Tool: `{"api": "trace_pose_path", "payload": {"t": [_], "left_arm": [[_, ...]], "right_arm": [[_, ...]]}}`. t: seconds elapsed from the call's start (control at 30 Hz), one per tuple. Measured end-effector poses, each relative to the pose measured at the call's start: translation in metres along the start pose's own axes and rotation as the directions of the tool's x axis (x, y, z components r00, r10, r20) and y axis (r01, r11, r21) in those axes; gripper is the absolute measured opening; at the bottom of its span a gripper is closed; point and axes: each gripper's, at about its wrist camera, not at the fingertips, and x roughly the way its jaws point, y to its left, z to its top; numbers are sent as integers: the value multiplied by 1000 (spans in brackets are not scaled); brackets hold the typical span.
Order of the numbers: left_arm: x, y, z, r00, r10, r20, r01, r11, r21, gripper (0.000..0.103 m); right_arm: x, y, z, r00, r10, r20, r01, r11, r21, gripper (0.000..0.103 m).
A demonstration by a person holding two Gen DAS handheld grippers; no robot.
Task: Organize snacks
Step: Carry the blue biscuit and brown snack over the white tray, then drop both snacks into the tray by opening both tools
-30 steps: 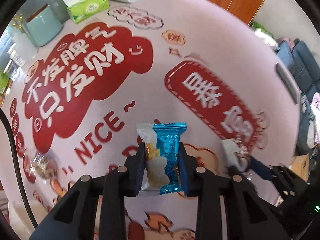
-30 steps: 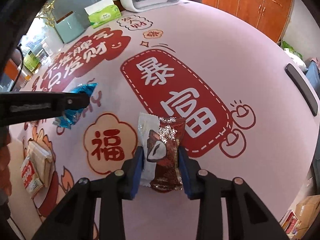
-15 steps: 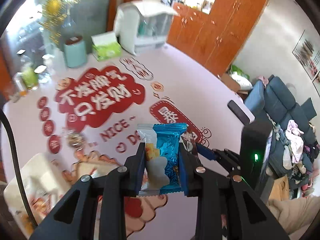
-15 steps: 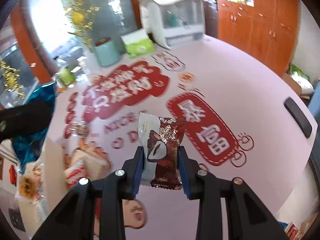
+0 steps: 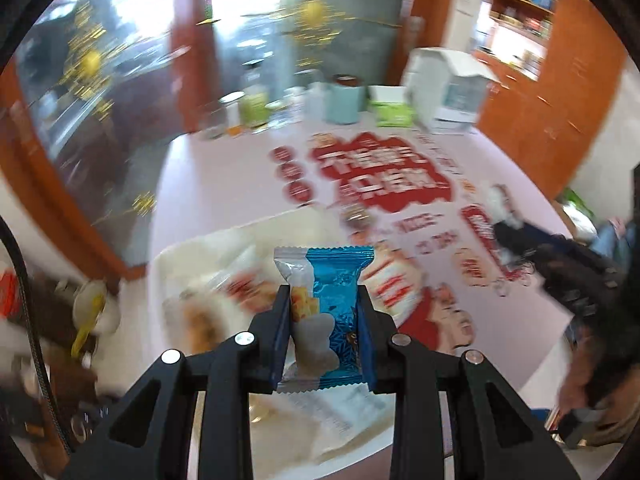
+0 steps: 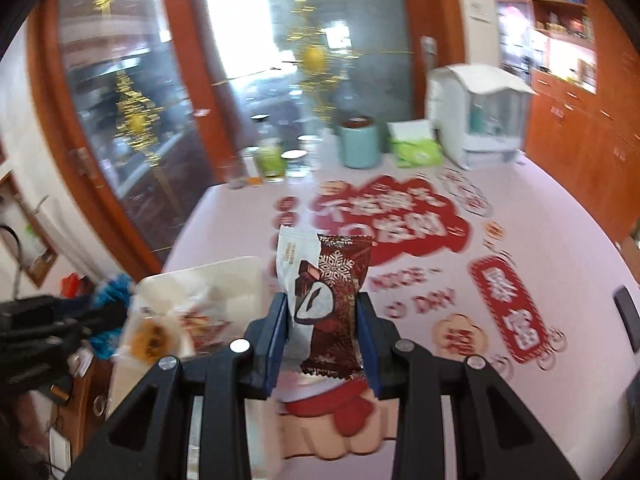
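My left gripper (image 5: pixel 323 322) is shut on a blue and silver snack packet (image 5: pixel 325 312), held upright above a white tray (image 5: pixel 280 224) that holds several wrapped snacks. My right gripper (image 6: pixel 322 326) is shut on a brown and white snack packet (image 6: pixel 325 304) with a snowflake print, raised over the pink table (image 6: pixel 552 248) just right of the same white tray (image 6: pixel 224 270). In the left wrist view the right gripper (image 5: pixel 520 240) shows blurred at the right. In the right wrist view the left gripper (image 6: pixel 60 320) shows blurred at the left with its blue packet (image 6: pixel 114 292).
At the table's far edge stand a teal canister (image 6: pixel 357 144), a green tissue box (image 6: pixel 416 146), a white appliance (image 6: pixel 476 120) and small jars. A dark flat object (image 6: pixel 628 316) lies at the table's right edge. Glass doors and orange cabinets stand behind.
Both grippers have risen and swung left with their packets, from low over the table's red prints to above the tray area. The grips have not changed.
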Motion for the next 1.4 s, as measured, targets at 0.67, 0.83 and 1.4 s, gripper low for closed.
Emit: {"api": "trace_pose_path", "payload": {"t": [0.67, 0.83, 1.4], "left_arm": [[11, 64, -55, 996, 6, -92, -15, 995, -103, 29], [24, 54, -70, 988, 5, -156, -23, 993, -113, 87], [33, 28, -57, 988, 33, -153, -45, 996, -77, 87]], "right_arm": [[13, 124, -11, 980, 161, -117, -182, 963, -200, 35], [22, 134, -21, 972, 151, -178, -191, 952, -239, 42], [27, 89, -22, 977, 112, -184, -140, 980, -145, 59]]}}
